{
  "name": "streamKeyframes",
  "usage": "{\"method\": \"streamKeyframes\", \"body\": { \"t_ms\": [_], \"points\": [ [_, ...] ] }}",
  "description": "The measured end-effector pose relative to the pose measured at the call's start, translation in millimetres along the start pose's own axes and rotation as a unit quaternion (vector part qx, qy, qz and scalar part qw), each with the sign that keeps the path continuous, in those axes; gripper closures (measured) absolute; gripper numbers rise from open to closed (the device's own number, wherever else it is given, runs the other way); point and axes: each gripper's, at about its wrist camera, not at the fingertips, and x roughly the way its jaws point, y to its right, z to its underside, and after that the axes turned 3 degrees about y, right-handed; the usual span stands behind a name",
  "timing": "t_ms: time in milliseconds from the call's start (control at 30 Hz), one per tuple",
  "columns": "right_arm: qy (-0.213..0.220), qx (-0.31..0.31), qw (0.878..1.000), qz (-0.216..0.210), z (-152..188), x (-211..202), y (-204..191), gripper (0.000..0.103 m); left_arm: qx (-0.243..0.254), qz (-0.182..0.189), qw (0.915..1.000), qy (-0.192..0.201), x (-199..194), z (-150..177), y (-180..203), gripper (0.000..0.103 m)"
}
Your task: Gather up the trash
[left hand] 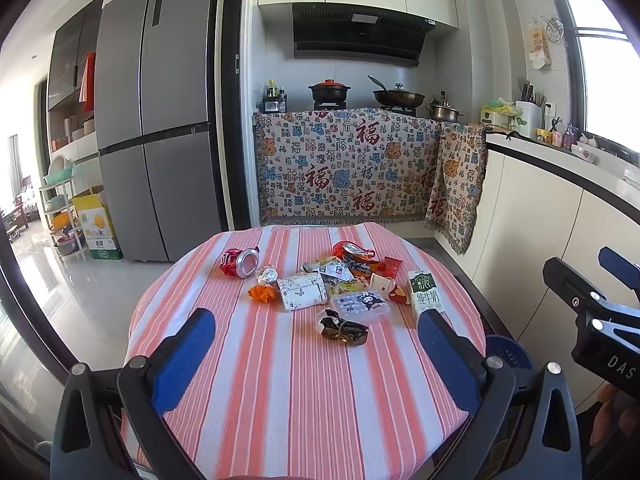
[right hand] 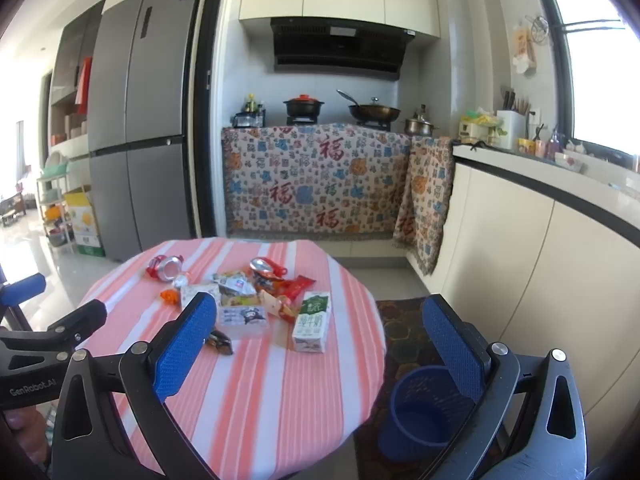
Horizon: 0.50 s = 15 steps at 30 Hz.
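A pile of trash lies on the round striped table: a crushed red can, a green milk carton lying flat, a dark crumpled wrapper, a white tissue pack and several snack wrappers. My left gripper hangs open over the table's near half, empty. My right gripper is open and empty too, with the milk carton between its fingers in view but farther off. A blue mesh bin stands on the floor right of the table.
A counter draped in a patterned cloth with pots and a stove stands beyond the table. A grey fridge is at the left, cream cabinets run along the right. A patterned rug lies under the bin.
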Motion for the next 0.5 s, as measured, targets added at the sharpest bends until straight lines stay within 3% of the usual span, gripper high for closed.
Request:
{"method": "streamKeyframes", "body": {
  "t_ms": [500],
  "points": [
    [0.001,-0.001,1.000,0.003,-3.7,-2.7,1.1,0.000,0.000,0.001,1.0000,0.002,-0.1,-0.2,0.7,0.000]
  ]
}}
